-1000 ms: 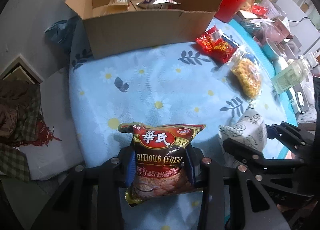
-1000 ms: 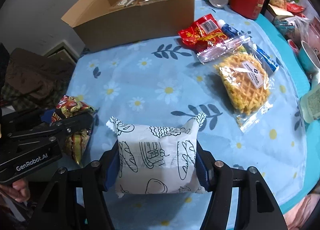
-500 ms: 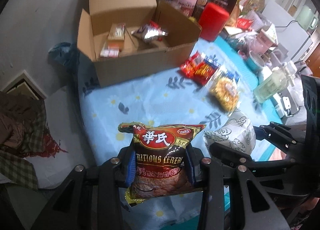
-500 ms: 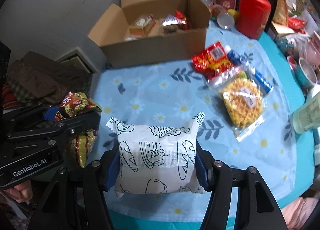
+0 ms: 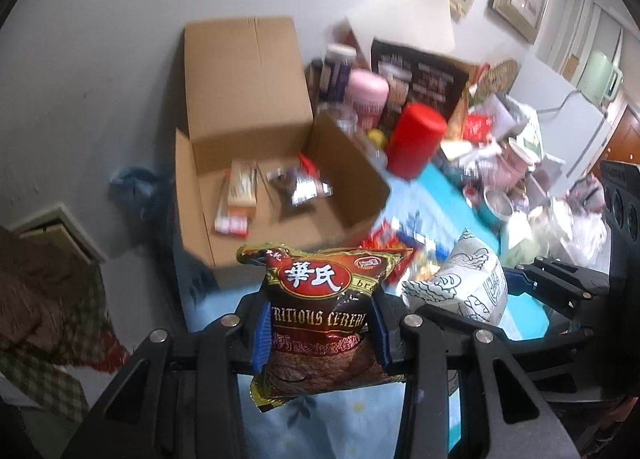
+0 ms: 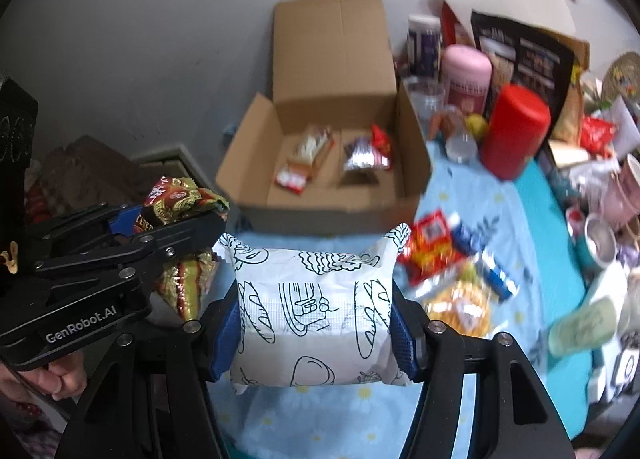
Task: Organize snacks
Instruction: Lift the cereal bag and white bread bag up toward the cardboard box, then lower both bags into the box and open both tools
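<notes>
Raised higher and nearer the cardboard box: left hand-held gripper clamped on cereal bag, right hand-held gripper clamped on white bread packet, both just short of the box.

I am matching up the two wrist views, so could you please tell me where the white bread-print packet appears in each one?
Left wrist view: the white bread-print packet sits right of centre, clamped in the right hand-held gripper, beside the cereal bag.
Right wrist view: it fills the lower centre, clamped between that gripper's blue pads.
Shared landmark: the open cardboard box beyond it.
</notes>
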